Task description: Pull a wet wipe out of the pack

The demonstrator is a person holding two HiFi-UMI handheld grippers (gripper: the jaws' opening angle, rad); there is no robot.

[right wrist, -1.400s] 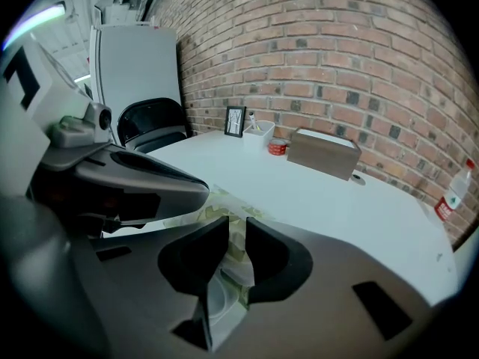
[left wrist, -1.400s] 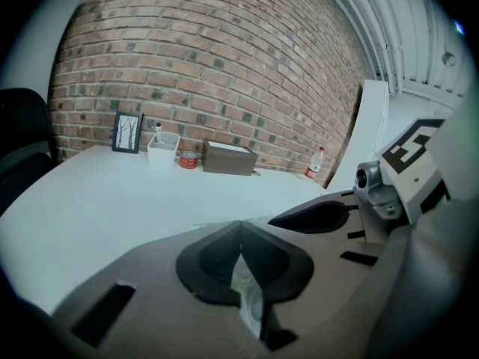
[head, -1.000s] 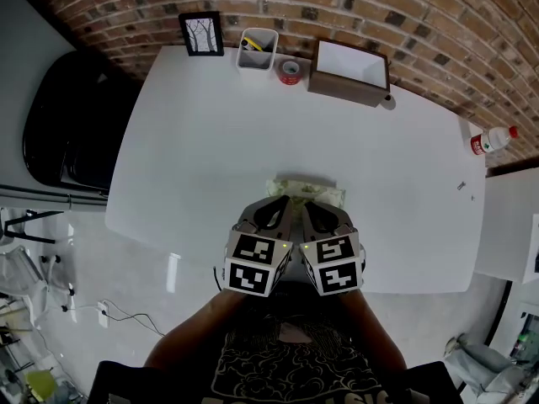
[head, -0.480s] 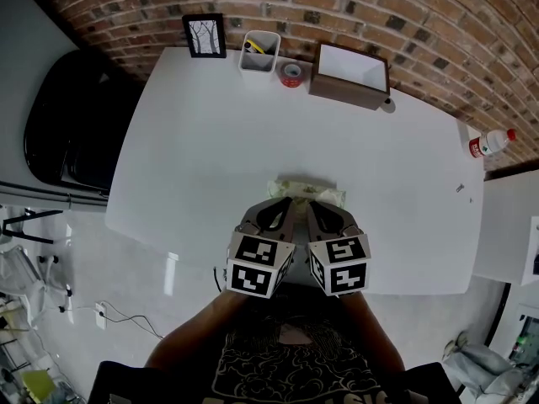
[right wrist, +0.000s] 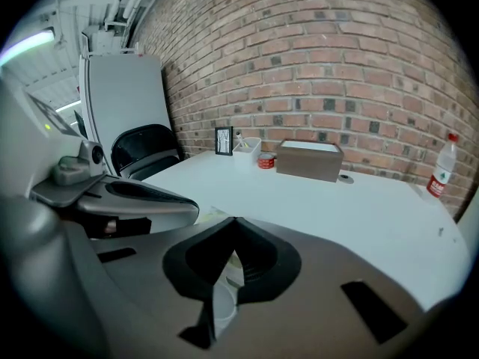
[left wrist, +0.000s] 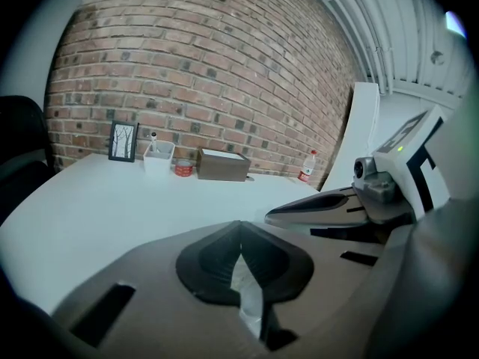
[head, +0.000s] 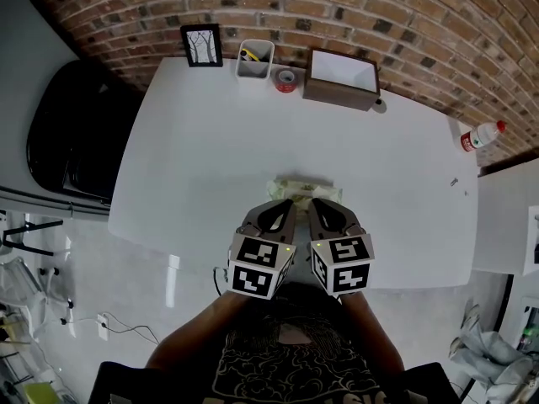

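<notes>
The wet wipe pack [head: 307, 188], pale green, lies flat on the white table [head: 210, 158] near its front edge. Both grippers hang side by side over the pack's near edge, tips almost touching each other. My left gripper [head: 285, 202] has its jaws shut; in the left gripper view [left wrist: 239, 224] a pale crinkled bit shows in the slit behind the tips. My right gripper [head: 313, 202] is shut too; in the right gripper view [right wrist: 234, 221] a strip of the pack [right wrist: 213, 214] shows beside and under the tips. Whether either jaw pinches anything is hidden.
Along the brick wall stand a picture frame [head: 202, 45], a white pen cup [head: 255, 59], a red tape roll [head: 285, 80] and a brown open box [head: 341, 78]. A bottle [head: 478, 135] sits at the far right corner. A black chair [head: 67, 133] stands left of the table.
The right gripper has drifted slightly right and towards me. The left gripper and the pack stay where they were. The head camera has tilted a little.
</notes>
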